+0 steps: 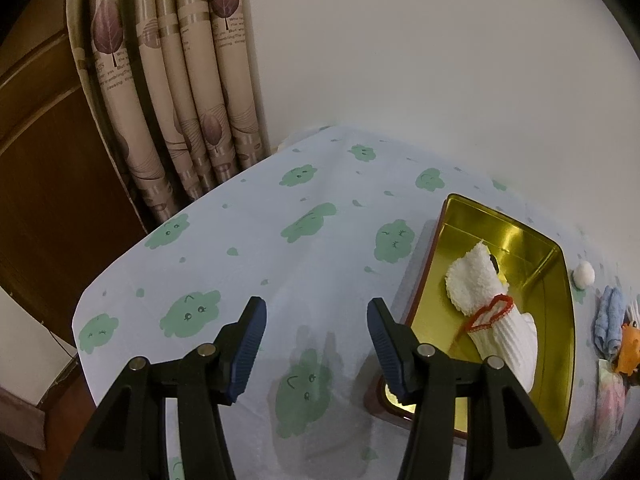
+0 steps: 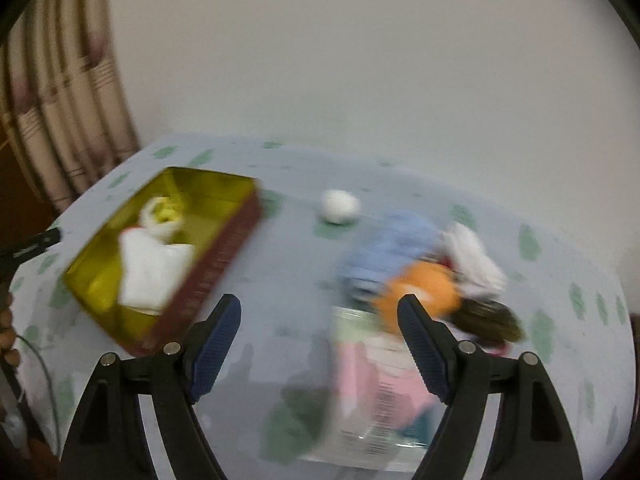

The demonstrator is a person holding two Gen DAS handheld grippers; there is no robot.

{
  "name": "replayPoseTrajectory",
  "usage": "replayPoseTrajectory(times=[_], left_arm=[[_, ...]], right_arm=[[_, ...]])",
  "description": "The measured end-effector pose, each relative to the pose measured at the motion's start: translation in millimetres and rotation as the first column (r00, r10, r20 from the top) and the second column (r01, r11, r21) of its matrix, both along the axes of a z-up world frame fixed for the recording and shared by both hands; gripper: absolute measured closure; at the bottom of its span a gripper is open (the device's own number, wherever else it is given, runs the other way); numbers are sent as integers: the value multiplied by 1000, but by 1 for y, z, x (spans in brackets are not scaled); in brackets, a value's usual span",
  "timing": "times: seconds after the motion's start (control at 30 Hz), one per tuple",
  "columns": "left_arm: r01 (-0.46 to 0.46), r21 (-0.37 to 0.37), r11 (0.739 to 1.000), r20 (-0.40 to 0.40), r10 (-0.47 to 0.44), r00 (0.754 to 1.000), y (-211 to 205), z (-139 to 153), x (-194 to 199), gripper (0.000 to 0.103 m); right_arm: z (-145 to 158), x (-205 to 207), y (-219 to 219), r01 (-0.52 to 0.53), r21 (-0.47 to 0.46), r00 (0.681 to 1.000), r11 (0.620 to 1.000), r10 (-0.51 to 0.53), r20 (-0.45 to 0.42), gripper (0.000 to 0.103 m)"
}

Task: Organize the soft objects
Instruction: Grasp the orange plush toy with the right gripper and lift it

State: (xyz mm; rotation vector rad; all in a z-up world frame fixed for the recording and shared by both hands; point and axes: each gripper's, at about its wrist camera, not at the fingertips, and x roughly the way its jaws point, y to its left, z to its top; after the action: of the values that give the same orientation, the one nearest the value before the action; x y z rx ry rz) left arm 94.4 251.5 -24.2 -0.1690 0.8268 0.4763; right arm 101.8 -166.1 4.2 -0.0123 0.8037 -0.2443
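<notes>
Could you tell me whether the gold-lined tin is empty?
Not empty: the gold-lined tin holds a white fluffy sock lying inside it.

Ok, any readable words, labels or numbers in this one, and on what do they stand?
"tremblingThe" and "passing": printed on the curtain, repeated on other folds; its other lines are too small to read.
Plastic packet: dark print, perhaps a barcode, too blurred to read.
Gold tin and tablecloth: no text visible.
</notes>
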Motion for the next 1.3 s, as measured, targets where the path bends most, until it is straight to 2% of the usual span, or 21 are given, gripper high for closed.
replayPoseTrajectory(times=[0.07,0.23,0.57,0.77,0.83,0.87,0.9,1.3], left_arm=[[0,-3,1000,-2,0,1000,0,0,0,49],[3,7,1000,-2,-3,1000,-3,0,0,49],[17,26,1000,-8,-17,1000,-7,-1,1,49],[12,25,1000,0,-12,1000,-6,0,1,49],[9,22,1000,-1,-9,1000,-5,0,1,49],[9,21,1000,-4,-9,1000,-4,-1,1,49],[9,22,1000,-7,-8,1000,-4,-1,2,49],[33,48,998,1,-33,999,-14,1,2,49]], right_arm=[[0,-7,-20,48,-6,999,999,-48,-1,25],[-5,-14,-50,96,24,995,995,-96,-9,25],[-28,20,-74,165,172,986,971,-156,-62,25],[-41,40,-91,246,183,969,952,-237,-71,25],[-45,46,-97,270,198,963,942,-259,-79,29],[-46,47,-99,277,194,960,941,-266,-82,38],[-47,48,-99,281,183,959,942,-268,-89,48],[-30,13,-76,144,111,990,983,-141,-28,52]])
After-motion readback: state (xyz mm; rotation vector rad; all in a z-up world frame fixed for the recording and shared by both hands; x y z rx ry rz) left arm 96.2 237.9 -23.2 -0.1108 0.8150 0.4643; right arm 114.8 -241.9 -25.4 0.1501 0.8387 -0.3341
